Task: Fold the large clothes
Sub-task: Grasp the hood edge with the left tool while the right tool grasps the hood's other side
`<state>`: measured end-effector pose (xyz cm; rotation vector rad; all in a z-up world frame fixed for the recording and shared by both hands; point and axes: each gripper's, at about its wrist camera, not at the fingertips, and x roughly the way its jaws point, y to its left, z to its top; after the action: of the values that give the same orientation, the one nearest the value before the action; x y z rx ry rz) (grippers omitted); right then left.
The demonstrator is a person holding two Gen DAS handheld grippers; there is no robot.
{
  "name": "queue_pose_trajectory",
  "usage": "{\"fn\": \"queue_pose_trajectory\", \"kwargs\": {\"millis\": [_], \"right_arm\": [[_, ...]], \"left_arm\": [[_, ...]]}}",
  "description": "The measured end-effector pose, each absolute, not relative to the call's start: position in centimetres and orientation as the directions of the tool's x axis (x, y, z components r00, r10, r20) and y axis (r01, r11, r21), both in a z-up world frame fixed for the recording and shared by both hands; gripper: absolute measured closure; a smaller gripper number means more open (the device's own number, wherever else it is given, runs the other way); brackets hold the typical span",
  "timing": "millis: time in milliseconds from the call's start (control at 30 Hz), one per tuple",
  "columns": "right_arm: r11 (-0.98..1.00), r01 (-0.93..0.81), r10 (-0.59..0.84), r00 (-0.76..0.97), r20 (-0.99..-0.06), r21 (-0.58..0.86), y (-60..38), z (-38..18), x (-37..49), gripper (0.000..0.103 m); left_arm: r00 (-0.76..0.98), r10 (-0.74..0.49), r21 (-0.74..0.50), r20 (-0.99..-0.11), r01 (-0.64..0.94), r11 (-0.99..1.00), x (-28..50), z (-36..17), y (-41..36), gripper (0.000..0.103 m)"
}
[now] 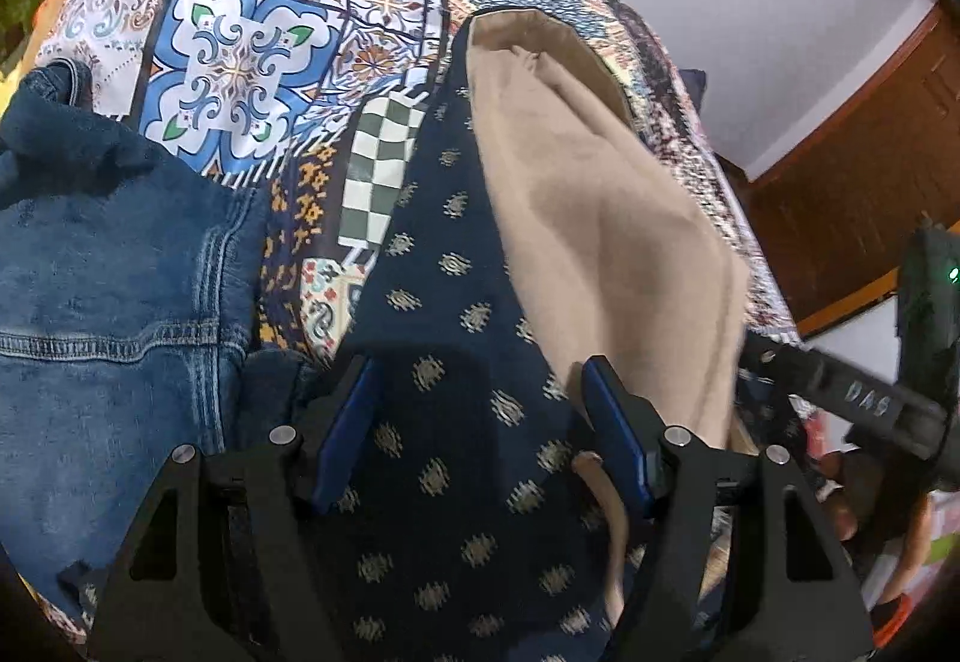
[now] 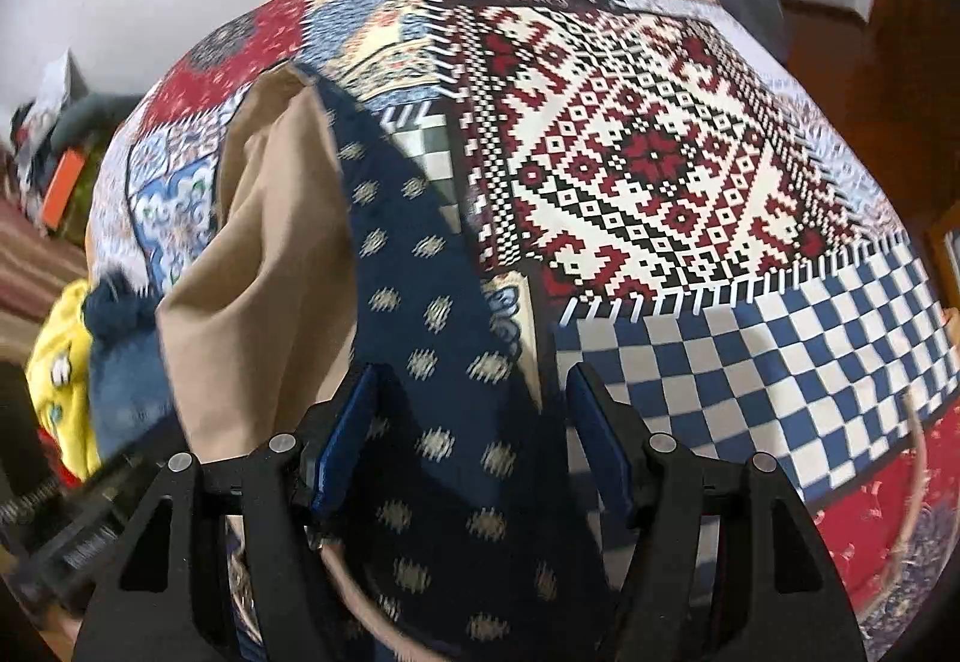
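Observation:
A navy garment with small beige motifs (image 1: 444, 410) and a plain tan side (image 1: 606, 218) lies on a patchwork bedspread (image 1: 240, 56). My left gripper (image 1: 477, 410) is open, its blue pads on either side of the navy cloth without closing on it. In the right wrist view the same navy garment (image 2: 438, 422) runs between the pads of my right gripper (image 2: 474, 410), which is also open. Its tan side (image 2: 264, 254) lies to the left. The right gripper's black body (image 1: 864, 398) shows at the left view's right edge.
Blue denim jeans (image 1: 108, 302) lie on the bed left of the garment. A yellow soft item (image 2: 60, 362) and more clothes sit at the bed's left edge. The patchwork bedspread (image 2: 648, 164) extends right. A white wall and brown wooden furniture (image 1: 870, 152) stand behind.

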<state>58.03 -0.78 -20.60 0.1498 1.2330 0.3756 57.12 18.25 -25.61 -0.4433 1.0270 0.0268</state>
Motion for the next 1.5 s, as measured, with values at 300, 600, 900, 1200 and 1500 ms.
{"fn": "queue_pose_trajectory", "kwargs": {"millis": [300,600,900,1200,1500], "right_arm": [[0.927,-0.248,0.350,0.292,-0.890,0.283,1.7,-21.0,58.1,0.038],[0.924,-0.315,0.327,0.357,-0.875,0.217,2.5,-20.7,57.5,0.072],[0.904,-0.386,0.344,0.405,-0.847,0.183,0.2,-15.8,54.4,0.093],[0.848,-0.495,0.424,0.415,-0.805,0.192,-3.2,-9.4,45.5,0.093],[0.837,-0.519,0.415,0.393,-0.820,0.175,-5.6,-11.2,38.9,0.093]], "left_arm": [[0.550,-0.147,-0.326,-0.823,-0.244,0.914,57.7,-26.2,18.4,0.061],[0.570,-0.034,-0.160,-0.821,-0.173,0.972,57.0,-24.7,16.4,0.094],[0.641,-0.045,-0.119,-0.766,-0.073,0.990,53.3,-18.3,15.1,0.095],[0.643,-0.126,-0.117,-0.755,0.057,0.991,45.0,-13.7,13.2,0.095],[0.575,-0.124,-0.098,-0.808,0.076,0.992,37.9,-16.8,12.1,0.095]]}}
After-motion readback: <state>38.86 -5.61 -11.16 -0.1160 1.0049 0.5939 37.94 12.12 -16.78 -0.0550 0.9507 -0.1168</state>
